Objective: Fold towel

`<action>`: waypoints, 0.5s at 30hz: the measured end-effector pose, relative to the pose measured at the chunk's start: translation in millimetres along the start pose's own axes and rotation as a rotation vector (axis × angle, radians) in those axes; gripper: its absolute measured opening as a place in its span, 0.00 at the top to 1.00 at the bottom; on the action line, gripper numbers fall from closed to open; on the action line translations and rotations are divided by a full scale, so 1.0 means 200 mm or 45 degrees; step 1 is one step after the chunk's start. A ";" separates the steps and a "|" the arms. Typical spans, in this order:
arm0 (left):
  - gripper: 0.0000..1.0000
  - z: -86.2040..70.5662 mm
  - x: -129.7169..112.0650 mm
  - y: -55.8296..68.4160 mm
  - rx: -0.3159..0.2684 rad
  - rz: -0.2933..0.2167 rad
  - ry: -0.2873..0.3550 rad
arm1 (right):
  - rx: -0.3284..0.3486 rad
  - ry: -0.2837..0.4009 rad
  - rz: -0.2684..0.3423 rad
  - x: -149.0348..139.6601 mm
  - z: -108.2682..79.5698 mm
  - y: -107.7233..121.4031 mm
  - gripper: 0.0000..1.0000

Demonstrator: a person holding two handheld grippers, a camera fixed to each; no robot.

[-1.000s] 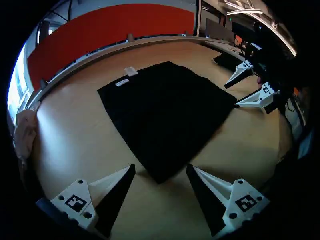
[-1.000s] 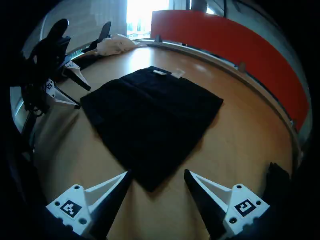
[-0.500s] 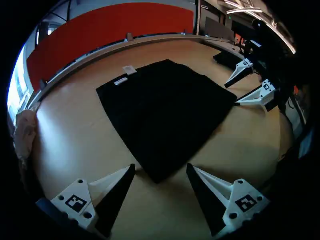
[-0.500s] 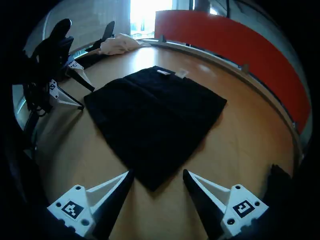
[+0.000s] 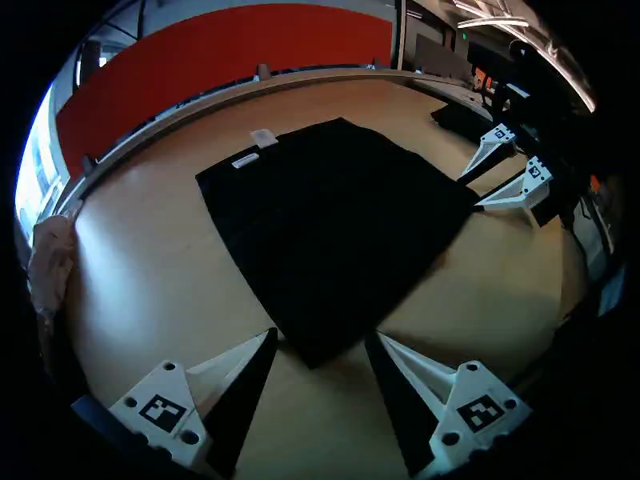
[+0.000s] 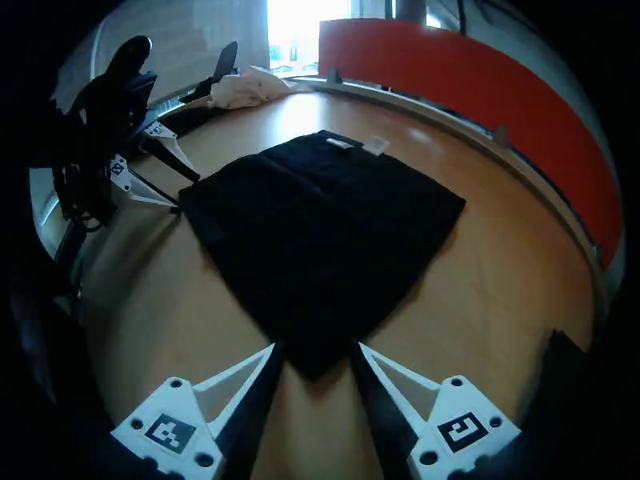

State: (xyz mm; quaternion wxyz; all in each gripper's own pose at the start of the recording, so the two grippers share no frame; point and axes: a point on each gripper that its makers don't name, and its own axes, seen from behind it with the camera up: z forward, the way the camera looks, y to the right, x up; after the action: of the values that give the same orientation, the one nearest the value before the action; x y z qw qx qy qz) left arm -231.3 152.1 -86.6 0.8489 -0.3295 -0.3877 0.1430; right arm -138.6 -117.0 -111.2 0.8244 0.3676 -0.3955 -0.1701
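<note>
Pale wooden tabletop [image 5: 160,264], broad, curved along the far edge. Behind that edge, a long red partition panel [image 5: 224,48]. Bright window [image 6: 308,24] at the room's end in the right gripper view. Ceiling strip light [image 5: 488,22] at upper right in the left gripper view.

Count: one black fabric towel [image 5: 328,224], spread flat at mid-table, well inside every edge. Two small white tags [image 5: 262,138] on its far side, just beside each other. One crumpled beige cloth [image 6: 252,84] near the window end, well apart from the towel. Two hand-held grippers with two white wedge fingers each; one square black-and-white marker per finger, four in all.

Left gripper [image 5: 320,334] low over the table, levelled forward, fingers apart, the towel's near corner lying in the gap between the tips. Same tool across the table in the right gripper view [image 6: 188,194], tips at the towel's left corner.

Right gripper [image 6: 316,345] posed alike: low, jaws parted, another corner between the tips, no clamping visible. Seen from the left gripper view [image 5: 467,194], tips at the towel's right corner. Holding hands too dark to make out.
</note>
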 end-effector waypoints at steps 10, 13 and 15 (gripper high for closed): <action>0.49 0.01 0.00 0.02 0.008 -0.010 -0.013 | 0.003 -0.011 -0.009 0.00 0.00 0.00 0.68; 0.62 0.01 0.00 0.03 0.018 -0.019 -0.019 | 0.000 -0.014 -0.012 0.00 0.01 0.00 0.72; 0.72 0.00 0.01 0.02 0.029 -0.028 -0.024 | -0.004 -0.015 -0.012 0.00 0.01 0.00 0.74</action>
State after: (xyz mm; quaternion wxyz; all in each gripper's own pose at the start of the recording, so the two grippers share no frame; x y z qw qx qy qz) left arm -231.2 156.5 -88.9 0.8505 -0.3141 -0.3976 0.1411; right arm -139.7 -117.9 -110.4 0.8218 0.3672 -0.3982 -0.1767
